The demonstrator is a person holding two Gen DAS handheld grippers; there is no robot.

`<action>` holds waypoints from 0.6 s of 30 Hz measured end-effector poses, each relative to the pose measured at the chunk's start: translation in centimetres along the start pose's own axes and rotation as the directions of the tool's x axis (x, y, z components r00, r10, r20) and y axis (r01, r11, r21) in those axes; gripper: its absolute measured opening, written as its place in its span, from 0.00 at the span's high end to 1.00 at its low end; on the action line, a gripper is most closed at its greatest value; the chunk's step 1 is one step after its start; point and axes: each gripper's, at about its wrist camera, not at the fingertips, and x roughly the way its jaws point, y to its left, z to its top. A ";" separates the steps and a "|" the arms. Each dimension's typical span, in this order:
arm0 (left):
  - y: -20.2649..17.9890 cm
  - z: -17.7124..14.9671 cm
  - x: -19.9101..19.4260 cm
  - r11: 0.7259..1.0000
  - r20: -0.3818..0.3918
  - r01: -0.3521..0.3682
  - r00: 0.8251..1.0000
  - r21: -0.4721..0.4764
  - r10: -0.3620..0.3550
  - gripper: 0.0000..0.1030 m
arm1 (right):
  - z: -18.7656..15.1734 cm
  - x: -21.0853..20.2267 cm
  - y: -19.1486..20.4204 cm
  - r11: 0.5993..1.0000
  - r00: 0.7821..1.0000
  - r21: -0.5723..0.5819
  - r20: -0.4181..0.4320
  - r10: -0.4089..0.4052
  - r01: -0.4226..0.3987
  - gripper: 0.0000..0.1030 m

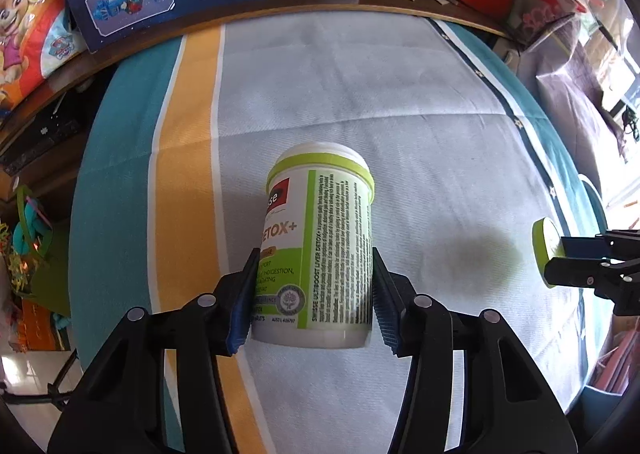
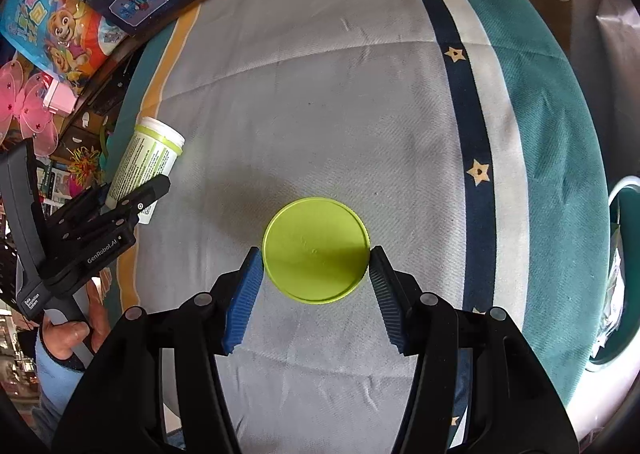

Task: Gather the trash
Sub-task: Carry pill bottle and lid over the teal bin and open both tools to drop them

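Looking along our left claw (image 1: 314, 290), we pinch a white supplement bottle (image 1: 318, 250) with a lime-green band and label, its body squeezed between both blue pads above the striped cloth (image 1: 340, 93) on the table. Only this view shows the printed text; our right claw (image 1: 560, 254) appears at the far right edge with the lid edge-on.

From the right wrist, our right claw (image 2: 316, 282) grips a flat lime-green lid (image 2: 316, 250), pads touching its rim on both sides. Only here do we see its round top face, a teal bin rim (image 2: 616, 189) at right, and our left claw (image 2: 132, 197) holding the bottle (image 2: 148, 157) at left.
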 end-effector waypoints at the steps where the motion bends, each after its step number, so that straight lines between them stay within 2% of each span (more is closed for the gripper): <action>1: -0.3 -0.2 -0.3 1.000 0.003 0.002 1.000 -0.002 -0.002 0.50 | -0.2 -0.3 -0.3 1.000 1.000 0.006 0.005 0.007 -0.007 0.49; 9: -4.9 -1.9 -3.3 0.998 0.026 0.048 0.998 0.042 -0.049 0.50 | -2.1 -3.4 -3.1 0.998 0.997 0.040 0.059 0.042 -0.044 0.49; 18: -11.1 -2.6 -5.1 0.990 0.033 0.089 0.995 0.107 -0.093 0.50 | -4.9 -7.8 -9.1 0.988 0.989 0.128 0.134 0.063 -0.080 0.49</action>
